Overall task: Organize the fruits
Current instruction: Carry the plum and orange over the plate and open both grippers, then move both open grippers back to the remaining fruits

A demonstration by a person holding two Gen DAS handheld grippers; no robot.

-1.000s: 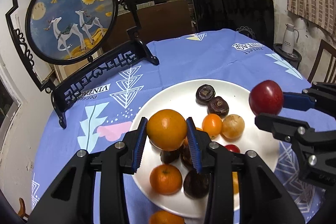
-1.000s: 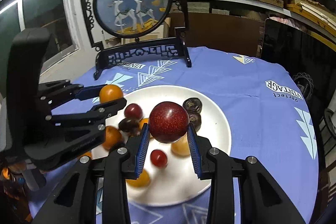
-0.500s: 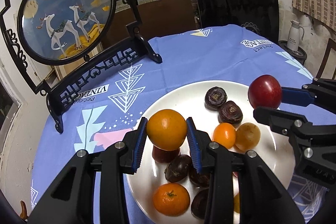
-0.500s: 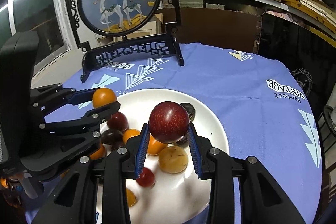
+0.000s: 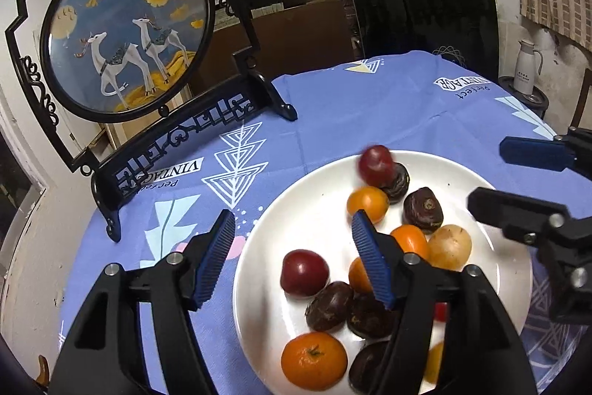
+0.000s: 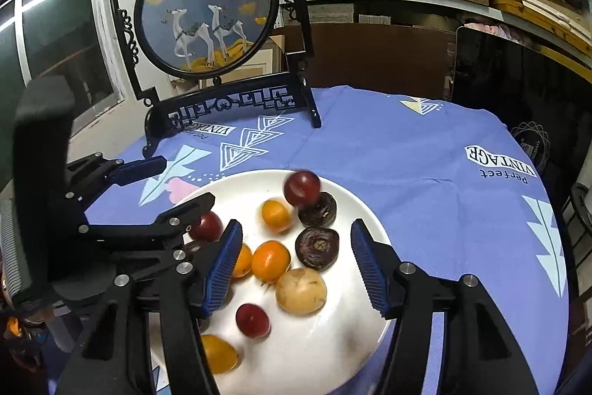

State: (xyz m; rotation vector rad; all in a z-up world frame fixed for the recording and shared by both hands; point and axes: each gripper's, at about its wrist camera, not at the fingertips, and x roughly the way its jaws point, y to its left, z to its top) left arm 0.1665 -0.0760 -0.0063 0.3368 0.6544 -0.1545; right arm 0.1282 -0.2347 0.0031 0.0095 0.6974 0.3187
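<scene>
A white plate (image 5: 314, 221) (image 6: 344, 339) holds several fruits: oranges, dark wrinkled fruits, red plums and a yellow-brown fruit (image 6: 300, 291). A blurred red plum (image 5: 375, 165) (image 6: 301, 188) lies at the plate's far side against a dark fruit (image 6: 317, 210). A small orange (image 5: 367, 203) (image 6: 275, 214) lies just in front of it. My left gripper (image 5: 294, 258) is open and empty above the plate's left part. My right gripper (image 6: 296, 265) is open and empty above the plate; it also shows in the left wrist view (image 5: 518, 180).
The plate sits on a round table with a blue patterned cloth (image 5: 351, 106). A black-framed round deer screen (image 5: 125, 36) (image 6: 207, 6) stands at the table's far left. A dark chair back (image 5: 425, 24) stands behind the table. Shelves fill the wall.
Both grippers have opened. The orange left my left gripper and the red plum left my right gripper; both now lie at the plate's far side, the plum still blurred.
</scene>
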